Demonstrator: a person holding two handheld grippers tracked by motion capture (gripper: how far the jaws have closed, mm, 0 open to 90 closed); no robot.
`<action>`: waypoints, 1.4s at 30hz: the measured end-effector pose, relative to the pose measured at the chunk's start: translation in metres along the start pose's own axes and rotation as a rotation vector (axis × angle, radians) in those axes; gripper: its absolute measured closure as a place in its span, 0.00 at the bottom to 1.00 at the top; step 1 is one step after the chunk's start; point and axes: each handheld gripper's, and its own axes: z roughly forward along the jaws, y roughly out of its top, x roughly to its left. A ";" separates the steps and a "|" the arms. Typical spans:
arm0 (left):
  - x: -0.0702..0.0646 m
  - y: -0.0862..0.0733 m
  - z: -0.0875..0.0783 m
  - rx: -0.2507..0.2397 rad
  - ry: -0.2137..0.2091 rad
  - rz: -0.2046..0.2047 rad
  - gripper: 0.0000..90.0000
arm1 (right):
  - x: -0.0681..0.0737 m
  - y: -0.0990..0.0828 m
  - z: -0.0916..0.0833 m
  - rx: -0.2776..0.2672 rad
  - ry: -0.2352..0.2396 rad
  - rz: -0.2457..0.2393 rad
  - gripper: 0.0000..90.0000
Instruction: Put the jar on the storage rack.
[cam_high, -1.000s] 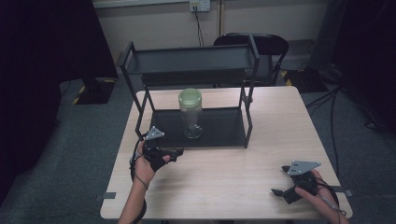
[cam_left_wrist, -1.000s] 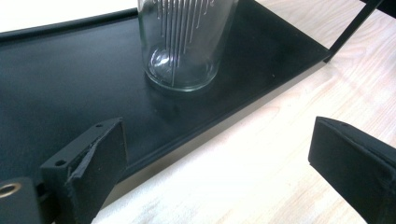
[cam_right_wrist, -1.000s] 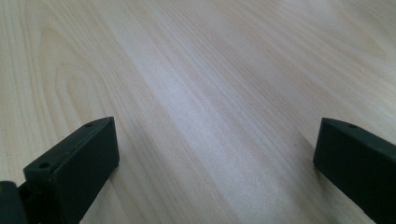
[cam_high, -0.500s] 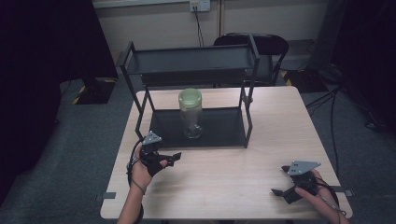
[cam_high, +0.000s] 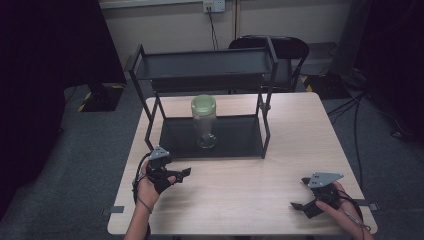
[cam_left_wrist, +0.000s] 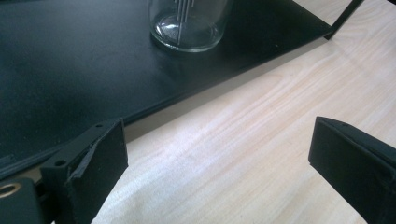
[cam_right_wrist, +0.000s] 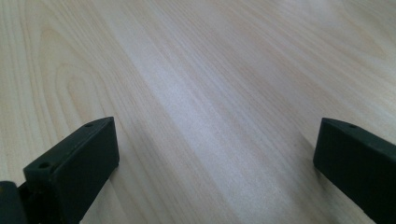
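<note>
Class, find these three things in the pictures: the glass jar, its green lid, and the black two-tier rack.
glass jar (cam_high: 205, 131), high view, on its clear side wall.
green lid (cam_high: 203, 104), high view, on the lid's flat top.
black two-tier rack (cam_high: 200, 64), high view, on the bare floor of its upper shelf.

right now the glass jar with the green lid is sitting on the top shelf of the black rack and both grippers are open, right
Not quite. The glass jar with the green lid stands on the bottom shelf of the black rack, not the top one, as the high view shows. The left gripper and right gripper are indeed both open.
</note>
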 end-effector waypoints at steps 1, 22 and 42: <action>0.000 -0.001 0.000 0.000 -0.002 -0.003 0.04 | 0.000 0.000 0.000 0.000 0.000 -0.001 0.00; 0.002 -0.022 -0.015 0.040 0.015 -0.002 0.04 | 0.000 0.000 0.000 0.000 -0.002 0.002 0.00; 0.009 -0.044 -0.025 0.074 0.026 -0.003 0.04 | 0.000 0.000 0.000 0.000 -0.003 0.003 0.00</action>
